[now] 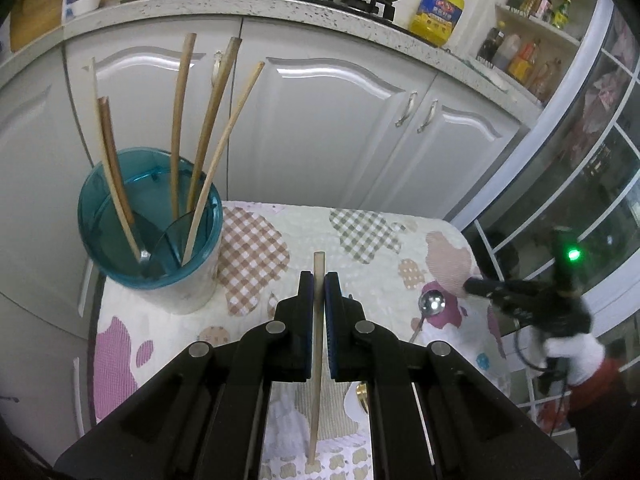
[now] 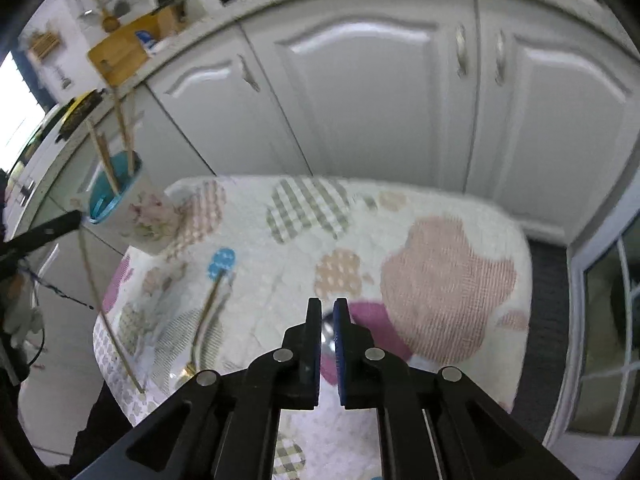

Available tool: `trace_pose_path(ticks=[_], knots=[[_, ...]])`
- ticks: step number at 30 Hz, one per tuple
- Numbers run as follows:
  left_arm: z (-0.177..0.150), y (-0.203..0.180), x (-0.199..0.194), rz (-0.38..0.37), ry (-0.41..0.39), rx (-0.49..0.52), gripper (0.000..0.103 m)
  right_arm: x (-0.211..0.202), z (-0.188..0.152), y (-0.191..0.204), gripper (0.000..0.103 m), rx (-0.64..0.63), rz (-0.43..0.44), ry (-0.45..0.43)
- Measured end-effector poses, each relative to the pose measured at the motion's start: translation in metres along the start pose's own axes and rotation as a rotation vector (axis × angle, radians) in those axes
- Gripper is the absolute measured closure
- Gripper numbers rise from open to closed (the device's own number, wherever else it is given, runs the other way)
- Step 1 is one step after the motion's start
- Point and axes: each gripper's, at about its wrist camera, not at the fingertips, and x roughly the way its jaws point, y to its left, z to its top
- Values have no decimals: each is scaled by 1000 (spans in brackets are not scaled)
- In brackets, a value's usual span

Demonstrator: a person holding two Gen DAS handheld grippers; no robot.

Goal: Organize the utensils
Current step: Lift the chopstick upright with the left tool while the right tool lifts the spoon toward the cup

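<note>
A: Left wrist view?
B: Teal holder [image 1: 150,216] stands at the table's [image 1: 360,232] far-left corner, near both edges; open cloth lies to its right. Left gripper [image 1: 319,280] is clamped on a chopstick [image 1: 318,360].
A: Right wrist view?
B: Right gripper [image 2: 327,312] is clenched on a metal spoon [image 2: 328,334]. Open cloth lies ahead up to the table's far edge.

**Both grippers closed, angled down**

Left gripper [image 1: 319,280] points steeply down, jaws clamped on a pale chopstick [image 1: 317,344] running between the pads. Right gripper [image 2: 327,308] also tilted down, jaws nearly together, pinching a metal spoon [image 1: 431,303] by the bowl. White-gloved hand [image 1: 572,356] holds the right tool.
</note>
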Motion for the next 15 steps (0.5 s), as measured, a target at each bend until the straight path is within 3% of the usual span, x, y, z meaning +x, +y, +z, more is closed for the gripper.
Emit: trace_pose_path(ticks=[3,10,15], knots=[[0,1,-6,1,-5,-12,99,27,-10,-13,96,47,-9,57],[2,-4,-15,6,-9,1,99,57,-9,-23,87,100,63,60],[4,-5,-14,-3,-5,-1,99,65,-11,-18,87,78,104,85]])
